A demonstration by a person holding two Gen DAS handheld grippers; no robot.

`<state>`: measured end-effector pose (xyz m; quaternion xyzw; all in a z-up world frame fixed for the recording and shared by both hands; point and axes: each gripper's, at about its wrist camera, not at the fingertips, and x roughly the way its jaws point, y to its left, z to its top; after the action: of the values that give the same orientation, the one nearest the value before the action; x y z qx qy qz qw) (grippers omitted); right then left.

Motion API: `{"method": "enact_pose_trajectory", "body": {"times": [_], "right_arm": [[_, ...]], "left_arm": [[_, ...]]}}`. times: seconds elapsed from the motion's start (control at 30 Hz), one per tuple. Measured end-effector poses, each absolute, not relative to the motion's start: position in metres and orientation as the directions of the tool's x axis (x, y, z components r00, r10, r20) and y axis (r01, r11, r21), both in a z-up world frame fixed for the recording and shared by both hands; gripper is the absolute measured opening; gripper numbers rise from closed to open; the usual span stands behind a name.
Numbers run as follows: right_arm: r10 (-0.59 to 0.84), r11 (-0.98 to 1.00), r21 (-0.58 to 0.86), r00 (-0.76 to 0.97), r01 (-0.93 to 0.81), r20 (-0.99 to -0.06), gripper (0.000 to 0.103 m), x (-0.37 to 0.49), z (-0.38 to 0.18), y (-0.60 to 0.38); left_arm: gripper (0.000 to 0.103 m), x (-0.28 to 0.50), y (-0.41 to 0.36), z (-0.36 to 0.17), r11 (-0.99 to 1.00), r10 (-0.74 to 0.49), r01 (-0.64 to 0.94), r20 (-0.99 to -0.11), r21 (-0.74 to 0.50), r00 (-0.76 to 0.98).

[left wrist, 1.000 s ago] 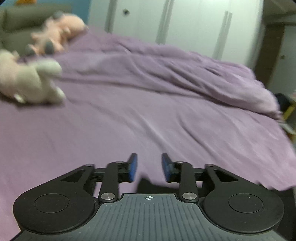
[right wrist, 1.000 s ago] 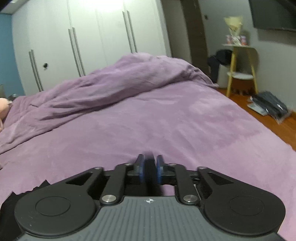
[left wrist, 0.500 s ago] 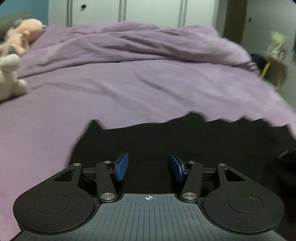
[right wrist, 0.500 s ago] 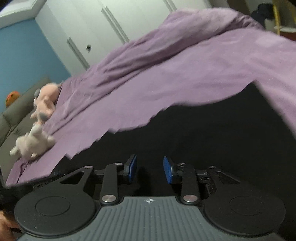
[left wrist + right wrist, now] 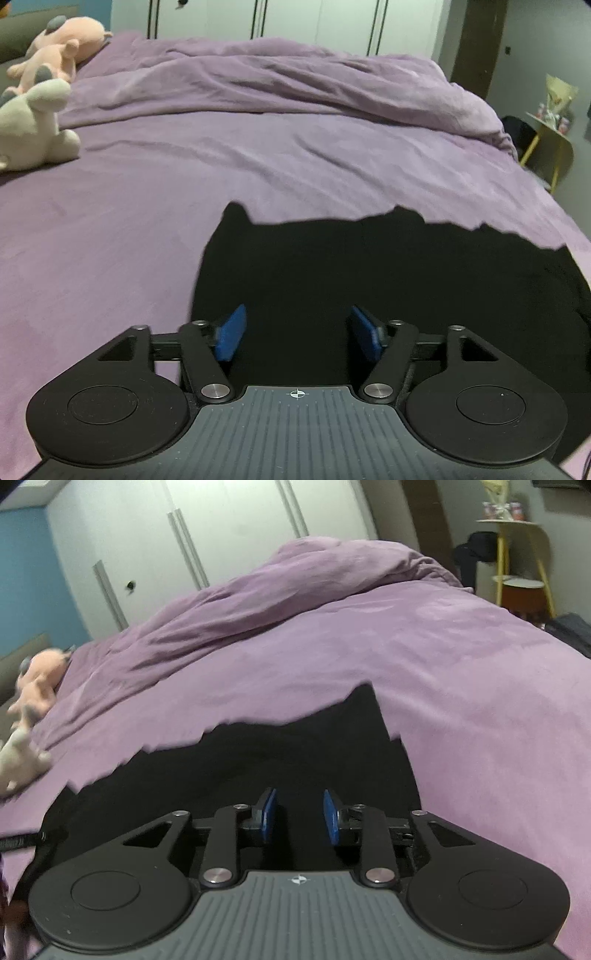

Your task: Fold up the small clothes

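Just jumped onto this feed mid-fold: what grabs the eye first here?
A black garment spread flat on the purple bedspread, its jagged far edge stark against it. Both tools hover open over it: the left tool near its left edge, the right tool towards its right edge. Two plush toys lie far left.

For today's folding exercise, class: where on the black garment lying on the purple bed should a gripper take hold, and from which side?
Probably the pointed far corners of the black garment: they stick out onto the purple bedspread, so fabric edges are free there. The left gripper could come from the left for its corner, the right gripper from the right; both are open.
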<state>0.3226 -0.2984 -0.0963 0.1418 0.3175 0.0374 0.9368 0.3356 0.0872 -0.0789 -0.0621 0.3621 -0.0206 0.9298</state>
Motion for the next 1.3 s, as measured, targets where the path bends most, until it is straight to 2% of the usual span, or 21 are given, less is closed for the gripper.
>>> {"method": "enact_pose_trajectory", "body": {"times": [0.1,0.17,0.2,0.27,0.4,0.6,0.77,1.0,1.23,1.3], "right_arm": [[0.112,0.961,0.269,0.804,0.062,-0.584,0.027,0.295,-0.091,-0.311],[-0.022,0.969,0.174,0.764,0.175,-0.645,0.027,0.284,-0.083,-0.315],[-0.062,0.960,0.160,0.734,0.229,-0.677,0.032,0.280,-0.080,-0.321],[-0.021,0.942,0.234,0.739,0.240,-0.673,0.032,0.271,-0.070,-0.330],[0.032,0.955,0.241,0.749,0.172,-0.662,0.032,0.260,-0.054,-0.309],[0.210,0.962,0.272,0.706,-0.026,-0.676,0.032,0.268,-0.058,-0.234],[0.247,0.969,0.193,0.659,-0.155,-0.710,0.031,0.279,-0.066,-0.172],[0.190,0.972,0.042,0.678,-0.229,-0.710,0.031,0.287,-0.069,-0.123],[0.121,0.972,-0.068,0.722,-0.227,-0.681,0.029,0.305,-0.065,-0.101],[0.122,0.968,-0.079,0.724,-0.237,-0.679,0.030,0.309,-0.068,-0.096]], "left_arm": [[0.075,0.320,0.101,-0.082,0.992,-0.068,-0.023,-0.681,-0.124,0.729],[0.078,0.313,0.114,-0.083,0.988,-0.032,-0.085,-0.702,-0.131,0.712],[0.078,0.309,0.123,-0.082,0.981,-0.011,-0.129,-0.713,-0.142,0.702],[0.078,0.299,0.141,-0.081,0.963,-0.014,-0.185,-0.718,-0.198,0.696],[0.077,0.280,0.159,-0.078,0.941,-0.017,-0.239,-0.736,-0.241,0.677],[0.081,0.263,0.169,-0.080,0.863,-0.272,-0.151,-0.694,-0.482,0.666],[0.085,0.271,0.168,-0.086,0.853,-0.298,-0.138,-0.686,-0.504,0.664],[0.077,0.283,0.151,-0.088,0.892,-0.256,-0.115,-0.698,-0.438,0.669],[0.070,0.287,0.154,-0.092,0.876,-0.282,-0.109,-0.683,-0.470,0.673],[0.064,0.287,0.154,-0.092,0.872,-0.290,-0.107,-0.681,-0.478,0.672]]}}
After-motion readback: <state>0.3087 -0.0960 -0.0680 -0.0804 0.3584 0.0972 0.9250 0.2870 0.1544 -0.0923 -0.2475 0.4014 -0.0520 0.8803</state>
